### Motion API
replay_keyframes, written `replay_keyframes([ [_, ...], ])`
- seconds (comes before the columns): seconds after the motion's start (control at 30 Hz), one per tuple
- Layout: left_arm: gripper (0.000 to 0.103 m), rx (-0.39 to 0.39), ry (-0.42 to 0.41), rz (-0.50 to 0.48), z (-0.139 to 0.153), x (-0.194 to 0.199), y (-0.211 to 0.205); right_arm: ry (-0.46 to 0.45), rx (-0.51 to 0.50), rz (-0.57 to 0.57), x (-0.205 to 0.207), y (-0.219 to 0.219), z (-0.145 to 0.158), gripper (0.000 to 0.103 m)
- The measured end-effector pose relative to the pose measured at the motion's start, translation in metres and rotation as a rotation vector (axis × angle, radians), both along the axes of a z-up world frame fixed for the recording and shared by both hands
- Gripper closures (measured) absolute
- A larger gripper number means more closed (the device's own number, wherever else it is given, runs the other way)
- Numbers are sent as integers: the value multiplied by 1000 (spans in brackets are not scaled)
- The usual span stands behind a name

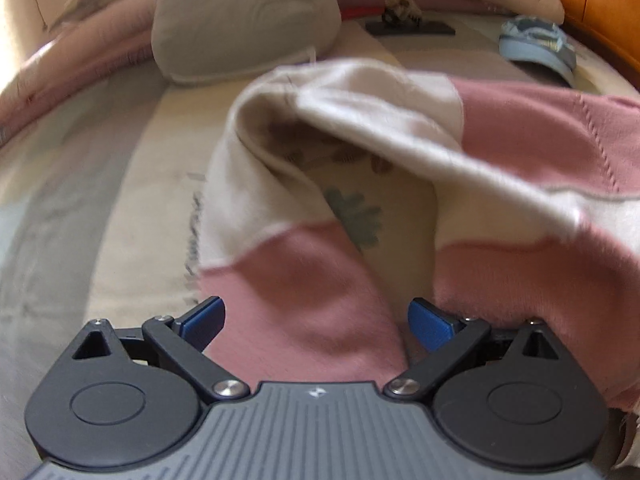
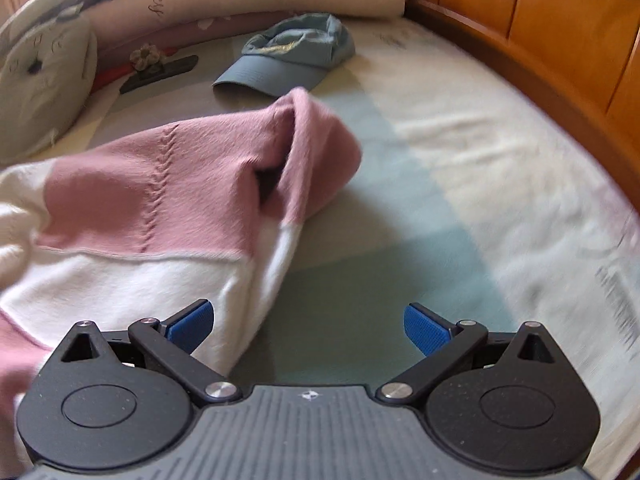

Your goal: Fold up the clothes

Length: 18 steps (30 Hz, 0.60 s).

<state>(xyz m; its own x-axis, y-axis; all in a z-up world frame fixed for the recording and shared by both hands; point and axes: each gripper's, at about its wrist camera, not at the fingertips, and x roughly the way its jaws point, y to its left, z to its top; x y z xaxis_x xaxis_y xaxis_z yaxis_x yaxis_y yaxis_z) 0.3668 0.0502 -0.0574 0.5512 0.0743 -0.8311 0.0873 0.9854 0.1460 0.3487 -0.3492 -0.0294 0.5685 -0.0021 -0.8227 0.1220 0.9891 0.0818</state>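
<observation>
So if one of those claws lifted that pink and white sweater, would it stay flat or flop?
Probably flop: the pink and white sweater already sags in soft folds and arches over the bedsheet. It looks fuzzy, so likely grippy, not slippery. Probably light for its size.

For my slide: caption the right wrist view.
Open right claw beside a rumpled pink-and-white knit sweater on the bed, blue cloth cap beyond.

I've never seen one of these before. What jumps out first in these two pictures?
A pink and white sweater fills the middle, bunched up over the bed sheet. At the bottom of each view sits a black gripper with blue pads, left gripper and right gripper, both open. Farther back lie a blue cap and a grey pillow.
</observation>
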Motion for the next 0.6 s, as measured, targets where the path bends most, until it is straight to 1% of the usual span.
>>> replay_keyframes([
  [0.07, 5, 32, 11, -13, -7, -5, -4, 7, -6, 1, -2, 0, -1, 0],
  [0.1, 4, 61, 13, -19, -10, -9, -6, 5, -27, -4, -3, 1, 0, 0],
  [0.17, 3, 76, -2, -17, -13, -19, -5, 3, -40, -19, -4, -1, 0, 0],
  [0.27, 2, 125, -8, 30, -11, -27, 2, 6, -9, -41, -4, -6, -1, 0],
  [0.37, 1, 179, -9, 79, -9, -34, 10, 14, -3, -47, -4, -7, -3, 0],
  [0.47, 1, 296, -34, 136, -4, -39, 18, 13, -15, -44, -4, -7, -4, 0],
  [0.53, 1, 312, -37, 156, 0, -41, 22, 10, -16, -45, -4, -7, -3, 0],
  [0.6, 2, 276, -35, 104, 2, -42, 16, 7, -15, -45, -5, -8, -2, 0],
])
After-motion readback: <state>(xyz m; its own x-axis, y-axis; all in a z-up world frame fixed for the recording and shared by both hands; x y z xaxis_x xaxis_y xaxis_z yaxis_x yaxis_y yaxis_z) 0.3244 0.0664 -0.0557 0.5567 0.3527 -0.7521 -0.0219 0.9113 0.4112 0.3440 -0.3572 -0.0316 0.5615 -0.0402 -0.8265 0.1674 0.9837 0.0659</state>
